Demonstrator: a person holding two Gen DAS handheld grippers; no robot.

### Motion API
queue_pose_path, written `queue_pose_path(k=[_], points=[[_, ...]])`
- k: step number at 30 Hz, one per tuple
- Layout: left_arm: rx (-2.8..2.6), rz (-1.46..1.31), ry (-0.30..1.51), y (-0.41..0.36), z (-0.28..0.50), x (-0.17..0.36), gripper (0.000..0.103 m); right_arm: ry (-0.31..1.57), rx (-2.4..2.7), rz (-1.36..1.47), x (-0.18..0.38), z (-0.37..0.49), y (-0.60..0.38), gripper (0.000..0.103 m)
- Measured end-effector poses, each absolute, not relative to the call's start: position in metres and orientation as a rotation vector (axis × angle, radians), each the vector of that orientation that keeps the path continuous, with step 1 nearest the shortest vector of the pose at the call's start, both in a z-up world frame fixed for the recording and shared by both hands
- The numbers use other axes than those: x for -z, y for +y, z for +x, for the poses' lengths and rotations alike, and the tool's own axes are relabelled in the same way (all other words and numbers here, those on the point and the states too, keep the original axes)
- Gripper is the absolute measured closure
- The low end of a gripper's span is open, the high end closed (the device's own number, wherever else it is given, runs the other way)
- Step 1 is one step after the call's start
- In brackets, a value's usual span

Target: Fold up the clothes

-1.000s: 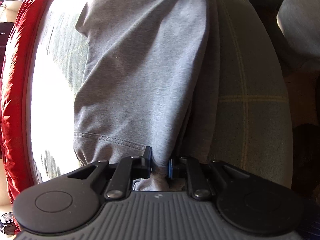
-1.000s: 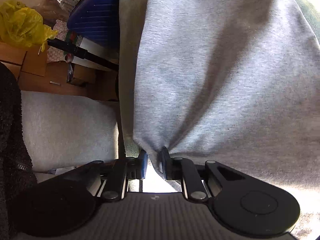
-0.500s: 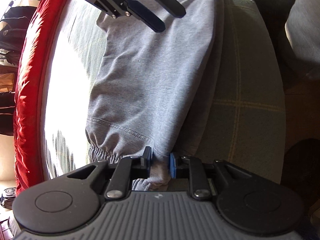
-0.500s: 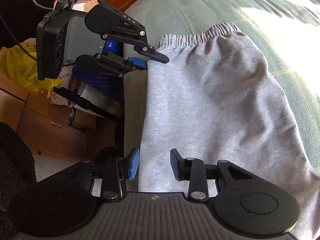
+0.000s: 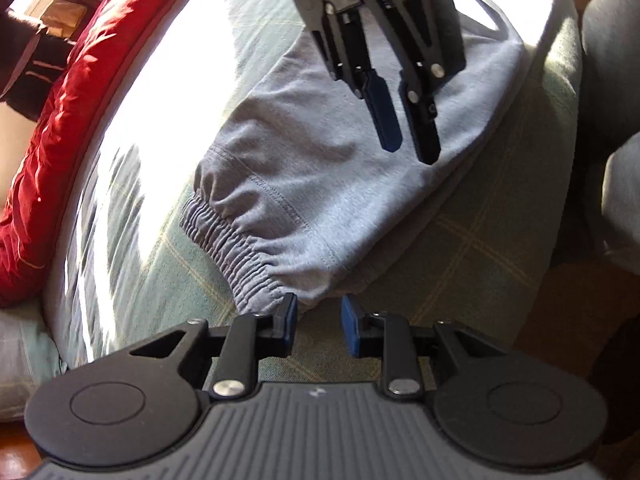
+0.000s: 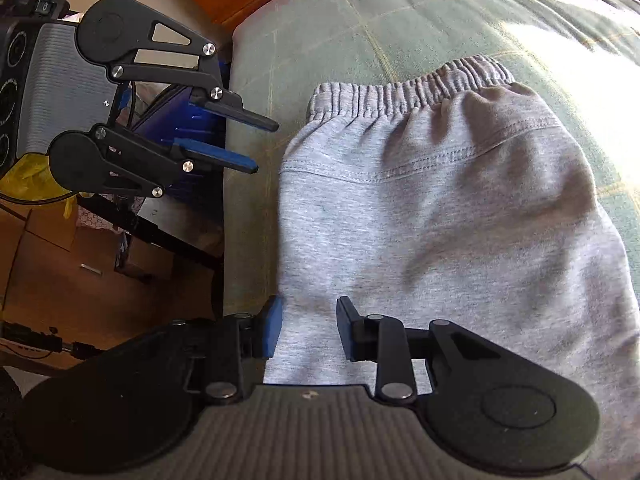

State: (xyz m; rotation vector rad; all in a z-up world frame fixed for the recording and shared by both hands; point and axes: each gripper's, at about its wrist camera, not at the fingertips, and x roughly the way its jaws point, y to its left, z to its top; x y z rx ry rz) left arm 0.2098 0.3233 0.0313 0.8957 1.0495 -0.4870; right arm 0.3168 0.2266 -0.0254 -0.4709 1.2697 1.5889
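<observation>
Left wrist view: your left gripper (image 5: 316, 322) is opening, nothing between its jaws, just short of the grey sweatpants' (image 5: 340, 184) waistband, lying on the bed (image 5: 472, 248). Right wrist view: your right gripper (image 6: 306, 328) is closing, hovering narrowly parted over the sweatpants' near edge.

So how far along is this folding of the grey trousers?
The grey sweatpants already lie doubled over on the green checked bed cover. Nothing is held: the left gripper is opening beside the waistband, the right gripper closing. Further folds likely remain.
</observation>
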Motion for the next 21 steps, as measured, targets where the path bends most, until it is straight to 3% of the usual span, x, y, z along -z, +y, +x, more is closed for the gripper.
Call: queue_pose_path(k=[6, 11, 14, 21], points=[[0.416, 0.505, 1.025, 0.327, 0.252, -0.029, 0.073, 1.285, -1.467, -0.448, 0.023, 0.331, 0.205, 0.069], [0.388, 0.445, 1.154, 0.332, 0.251, 0.012, 0.07, 1.29, -1.378, -0.417, 0.031, 0.334, 0.189, 0.069], [0.364, 0.39, 1.176, 0.339, 0.249, 0.01, 0.07, 1.305, -1.333, -0.419, 0.036, 0.337, 0.183, 0.068], [0.446, 0.412, 1.002, 0.313, 0.285, -0.027, 0.071, 1.295, -1.256, -0.329, 0.029, 0.346, 0.165, 0.065]])
